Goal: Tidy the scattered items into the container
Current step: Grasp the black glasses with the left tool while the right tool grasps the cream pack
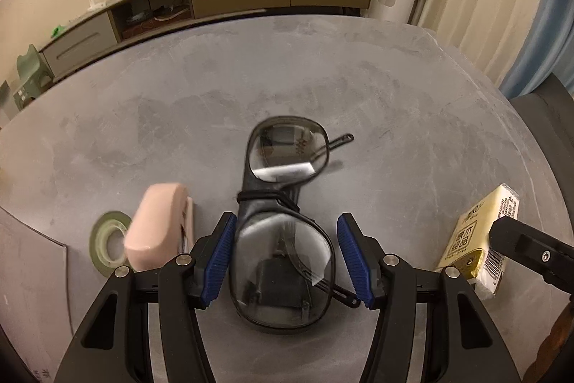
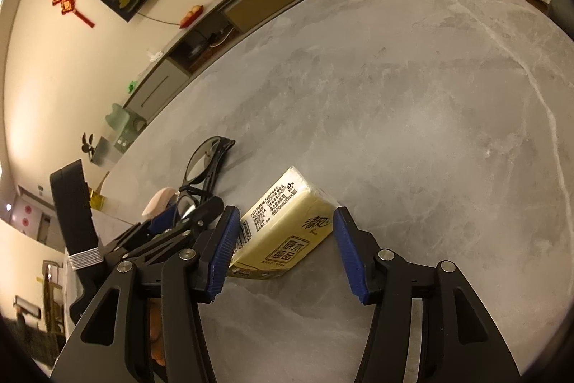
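Warm dim indoor light, strong fisheye bending, slight blur throughout.

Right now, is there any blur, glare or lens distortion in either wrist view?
Left wrist view: pink case and glasses smeared by motion blur, glare streaks on the lenses, table edge bowed by the fisheye. Right wrist view: sharper, tissue pack print readable, warm dim light, dark corners.

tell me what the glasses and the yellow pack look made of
The glasses: dark frame, probably glossy plastic, with clear lenses that mirror the room. The yellow pack: soft tissues, it seems, in thin shiny plastic film, judging by its printed wrap and crinkled edges.
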`<state>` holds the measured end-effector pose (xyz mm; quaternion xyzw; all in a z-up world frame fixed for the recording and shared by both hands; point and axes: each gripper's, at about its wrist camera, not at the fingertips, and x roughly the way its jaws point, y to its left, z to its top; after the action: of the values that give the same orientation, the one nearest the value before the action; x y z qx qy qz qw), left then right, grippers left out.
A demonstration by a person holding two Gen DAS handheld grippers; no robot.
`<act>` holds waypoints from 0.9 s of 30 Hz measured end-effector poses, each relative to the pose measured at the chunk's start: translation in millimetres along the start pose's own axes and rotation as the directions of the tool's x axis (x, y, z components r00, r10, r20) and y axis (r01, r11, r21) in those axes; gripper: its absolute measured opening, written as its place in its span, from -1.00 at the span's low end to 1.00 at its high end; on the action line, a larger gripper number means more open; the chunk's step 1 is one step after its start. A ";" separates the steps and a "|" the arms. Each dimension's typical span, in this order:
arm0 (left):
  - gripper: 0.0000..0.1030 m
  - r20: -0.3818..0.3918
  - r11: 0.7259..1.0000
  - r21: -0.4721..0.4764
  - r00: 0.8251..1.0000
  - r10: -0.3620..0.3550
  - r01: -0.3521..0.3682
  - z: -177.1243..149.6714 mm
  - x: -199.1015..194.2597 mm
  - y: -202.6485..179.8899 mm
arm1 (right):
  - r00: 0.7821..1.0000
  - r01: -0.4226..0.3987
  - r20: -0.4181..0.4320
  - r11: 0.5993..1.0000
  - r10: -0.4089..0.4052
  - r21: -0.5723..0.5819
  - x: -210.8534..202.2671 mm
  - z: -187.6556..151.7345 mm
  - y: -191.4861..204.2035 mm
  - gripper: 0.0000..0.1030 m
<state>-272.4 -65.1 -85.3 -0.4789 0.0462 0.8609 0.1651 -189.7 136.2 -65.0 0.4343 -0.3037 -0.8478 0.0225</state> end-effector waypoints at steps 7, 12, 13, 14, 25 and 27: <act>0.07 0.016 0.999 0.030 1.000 -0.013 0.012 -11.3 -16.0 -8.2 | 1.000 0.022 0.020 1.000 -0.022 0.016 -5.0 1.4 -0.8 0.11; 0.15 0.042 0.999 0.012 0.999 0.033 -0.033 8.5 -4.5 -6.5 | 0.999 0.046 0.009 0.999 -0.046 -0.014 12.5 -2.3 10.7 0.11; 0.14 0.038 0.999 0.022 0.998 0.049 -0.050 9.2 0.2 -6.5 | 0.999 0.039 0.004 0.999 -0.039 -0.019 15.2 -4.2 10.6 0.11; 0.11 0.018 0.998 0.029 0.998 0.061 -0.062 8.4 6.3 -6.2 | 0.999 0.033 0.002 0.999 -0.033 -0.025 15.7 -5.3 10.1 0.11; 0.02 0.010 1.000 0.013 1.000 -0.001 0.001 -25.6 -31.2 -6.6 | 0.999 -0.034 -0.032 0.998 0.032 -0.044 -0.4 -10.0 1.2 -0.29; 0.04 0.014 1.000 0.010 1.000 -0.013 0.013 -28.4 -37.7 -8.3 | 1.000 -0.019 -0.022 0.999 0.018 -0.051 -5.1 -10.9 -0.4 -0.27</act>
<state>-228.3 -73.0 -68.2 -0.4721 0.0461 0.8630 0.1736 -178.2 132.7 -66.4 0.4396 -0.2858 -0.8503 0.0448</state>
